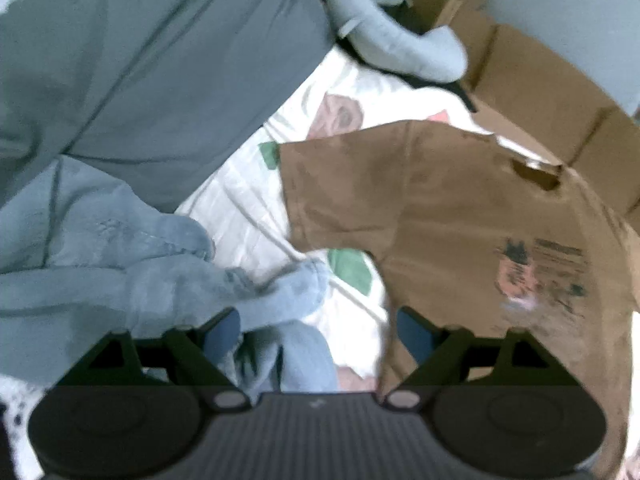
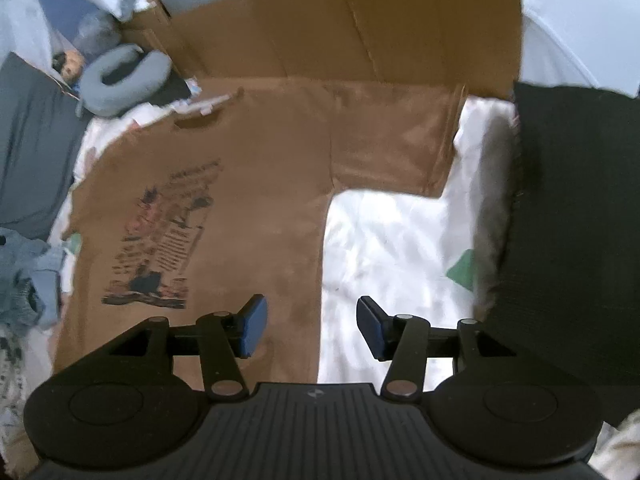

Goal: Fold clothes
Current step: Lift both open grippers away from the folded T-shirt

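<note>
Looking through the left wrist camera, we see our left gripper spread wide with nothing between its blue pads. The brown T-shirt lies flat at three o'clock on the white floral sheet, its print near the right edge. Crumpled blue-grey clothes sit at nine o'clock, a grey neck pillow at one o'clock beside a cardboard box.

From the right wrist camera, our right gripper stands parted and empty above the T-shirt's hem edge. The shirt spreads from centre toward ten o'clock, one sleeve reaching two o'clock. A dark cloth fills three o'clock.
</note>
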